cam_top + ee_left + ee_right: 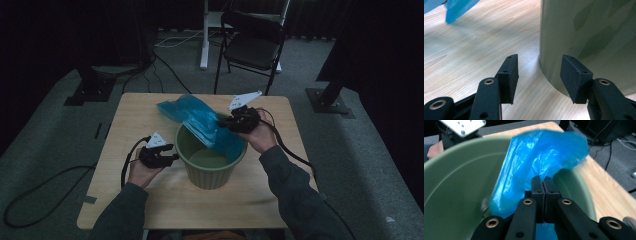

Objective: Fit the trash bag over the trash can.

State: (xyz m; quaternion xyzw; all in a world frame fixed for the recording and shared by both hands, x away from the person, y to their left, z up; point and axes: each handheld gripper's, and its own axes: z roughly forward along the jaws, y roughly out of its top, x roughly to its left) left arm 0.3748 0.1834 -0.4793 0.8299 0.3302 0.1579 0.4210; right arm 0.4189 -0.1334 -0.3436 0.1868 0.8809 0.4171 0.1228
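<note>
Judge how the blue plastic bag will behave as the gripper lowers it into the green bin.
The blue plastic bag probably stays floppy: it crumples and drapes over the green bin rim. It looks thin and light, so it may billow rather than drop. The right gripper, pinched shut on a fold, could let the film slip.

I see a bright blue crinkled plastic bag (200, 120), a plain sage-green round plastic bucket (210, 172), a pale wood-grain tabletop (150, 200) and my two black-jawed grippers.
</note>
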